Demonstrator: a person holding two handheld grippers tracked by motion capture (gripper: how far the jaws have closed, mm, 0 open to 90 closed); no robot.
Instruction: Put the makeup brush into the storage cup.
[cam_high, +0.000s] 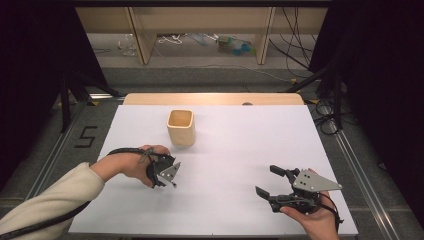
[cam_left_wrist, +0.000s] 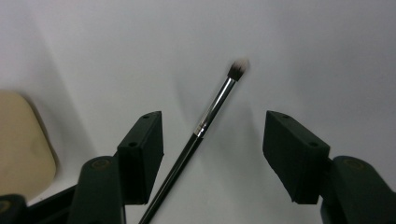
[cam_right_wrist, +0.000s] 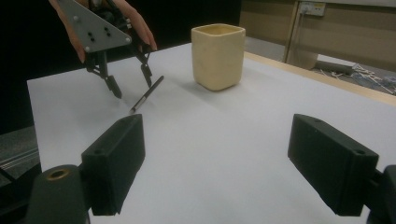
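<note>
Since the left gripper (cam_left_wrist: 212, 154) straddles the brush (cam_left_wrist: 205, 123) unclenched and off-centre, closing may roll it away. The right gripper (cam_right_wrist: 233, 163) gapes empty.

Makeup brush (cam_left_wrist: 205, 122) between parted claw (cam_left_wrist: 212, 144), white table (cam_left_wrist: 303, 56)

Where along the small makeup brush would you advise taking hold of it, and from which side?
Grip the brush on its black handle just below the silver ferrule, coming from straight above. It lies flat on the white table, so the left claw, already straddling the handle with jaws open, can close across its thin width.
</note>
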